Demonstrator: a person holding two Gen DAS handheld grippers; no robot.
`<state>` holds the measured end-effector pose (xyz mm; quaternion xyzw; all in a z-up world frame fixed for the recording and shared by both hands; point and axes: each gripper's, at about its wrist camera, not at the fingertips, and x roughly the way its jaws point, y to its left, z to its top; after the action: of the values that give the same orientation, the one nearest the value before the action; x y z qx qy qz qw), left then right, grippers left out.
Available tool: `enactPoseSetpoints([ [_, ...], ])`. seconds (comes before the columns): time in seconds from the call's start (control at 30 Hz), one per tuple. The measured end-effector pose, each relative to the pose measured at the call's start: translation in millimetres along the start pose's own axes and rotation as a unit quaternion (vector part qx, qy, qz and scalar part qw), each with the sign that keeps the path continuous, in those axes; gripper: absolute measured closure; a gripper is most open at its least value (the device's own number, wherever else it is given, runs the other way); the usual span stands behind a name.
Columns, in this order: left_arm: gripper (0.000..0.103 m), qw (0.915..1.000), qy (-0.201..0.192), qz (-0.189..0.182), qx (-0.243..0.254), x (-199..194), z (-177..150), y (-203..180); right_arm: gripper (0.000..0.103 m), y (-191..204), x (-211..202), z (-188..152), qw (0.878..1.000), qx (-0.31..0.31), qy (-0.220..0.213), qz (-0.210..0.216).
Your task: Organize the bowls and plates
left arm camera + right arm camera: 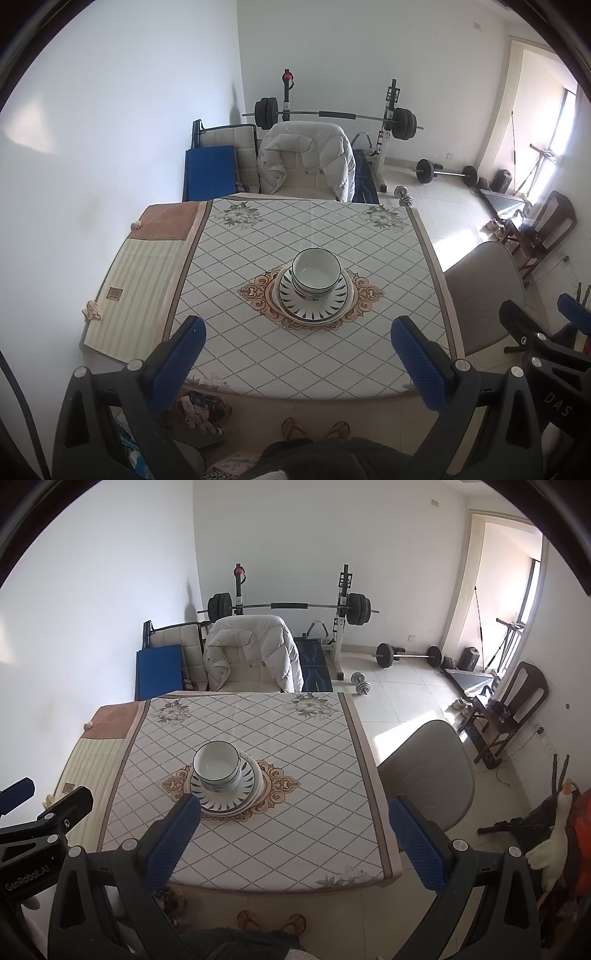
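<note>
White bowls with dark rims [316, 275] sit nested on a stack of plates [334, 308] with dark leaf marks, at the middle of the table [258, 354]. The same bowls [218, 764] and plates [247, 790] show in the right wrist view. My left gripper [298, 363] is open and empty, held above the table's near edge, well short of the stack. My right gripper [295, 843] is open and empty, above the table's near right part, to the right of the stack. The right gripper's body also shows in the left wrist view [535, 343].
A striped cloth [136, 280] covers the table's left side, with crumpled tissue [92, 312] on it. A chair with a white jacket [306, 162] stands behind the table. A grey chair [428, 771] stands at the right. A barbell rack [332, 118] and weights lie beyond.
</note>
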<state>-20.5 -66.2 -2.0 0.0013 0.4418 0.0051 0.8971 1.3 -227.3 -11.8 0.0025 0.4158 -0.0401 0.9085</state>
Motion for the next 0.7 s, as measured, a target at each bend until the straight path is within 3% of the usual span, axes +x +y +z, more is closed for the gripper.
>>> enactPoseSetpoints([
  [0.7,0.0,1.0,-0.003,-0.002,-0.001,-10,-4,0,0.0,8,-10,-6,1.0,-0.007,-0.002,0.002],
])
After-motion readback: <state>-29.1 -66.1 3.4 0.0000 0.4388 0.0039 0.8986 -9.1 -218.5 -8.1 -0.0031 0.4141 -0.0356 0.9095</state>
